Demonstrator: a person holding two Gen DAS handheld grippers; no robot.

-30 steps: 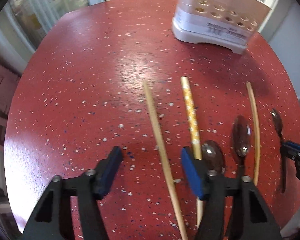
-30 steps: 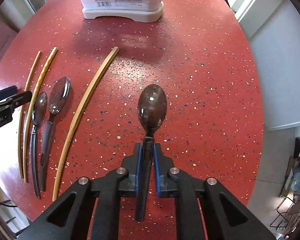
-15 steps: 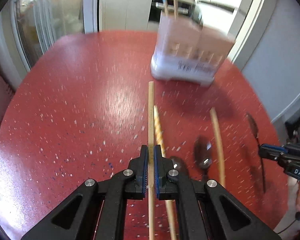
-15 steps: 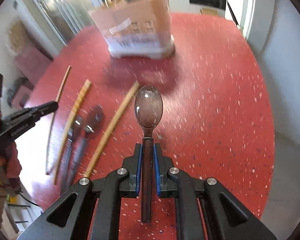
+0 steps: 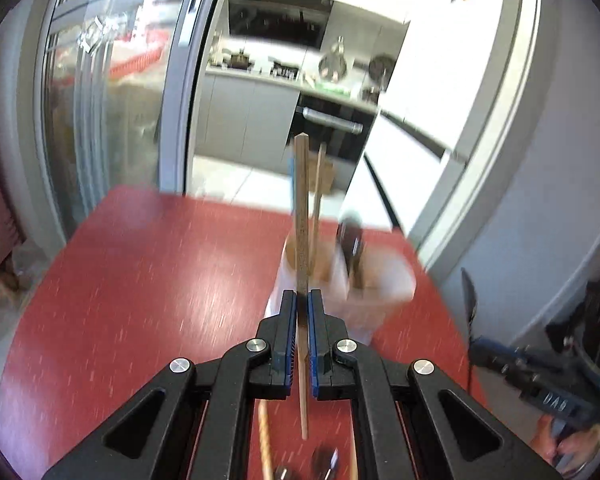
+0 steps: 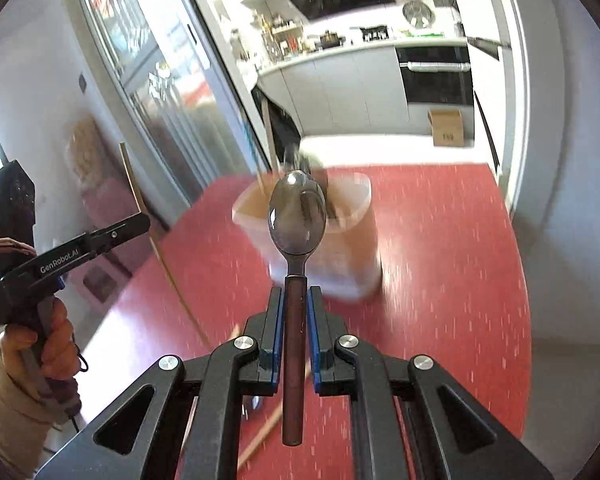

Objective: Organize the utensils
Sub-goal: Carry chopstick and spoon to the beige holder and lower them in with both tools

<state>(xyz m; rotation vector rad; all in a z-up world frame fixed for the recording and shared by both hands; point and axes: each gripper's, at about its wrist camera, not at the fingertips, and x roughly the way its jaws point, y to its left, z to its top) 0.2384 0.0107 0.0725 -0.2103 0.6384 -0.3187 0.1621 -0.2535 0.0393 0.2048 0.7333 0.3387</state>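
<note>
My left gripper (image 5: 302, 300) is shut on a plain wooden chopstick (image 5: 301, 216) and holds it upright above the red table, in front of the white utensil holder (image 5: 380, 300). My right gripper (image 6: 294, 300) is shut on the handle of a dark spoon (image 6: 297, 216), bowl up, just before the same holder (image 6: 348, 264). The holder is blurred and has chopsticks and dark utensils standing in it. The right gripper with its spoon also shows at the right edge of the left wrist view (image 5: 474, 344), and the left gripper with its chopstick shows in the right wrist view (image 6: 144, 220).
Under the left gripper a patterned chopstick (image 5: 265, 440) and spoon bowls (image 5: 326, 460) lie on the red speckled table (image 5: 140, 280). Another chopstick (image 6: 260, 436) lies below the right gripper. A glass door, kitchen cabinets and an oven stand beyond the table's far edge.
Both grippers have lifted and tilted up, the left with the plain chopstick, the right with the spoon. Both have moved closer to the utensil holder; one second ago the left gripper was open.
</note>
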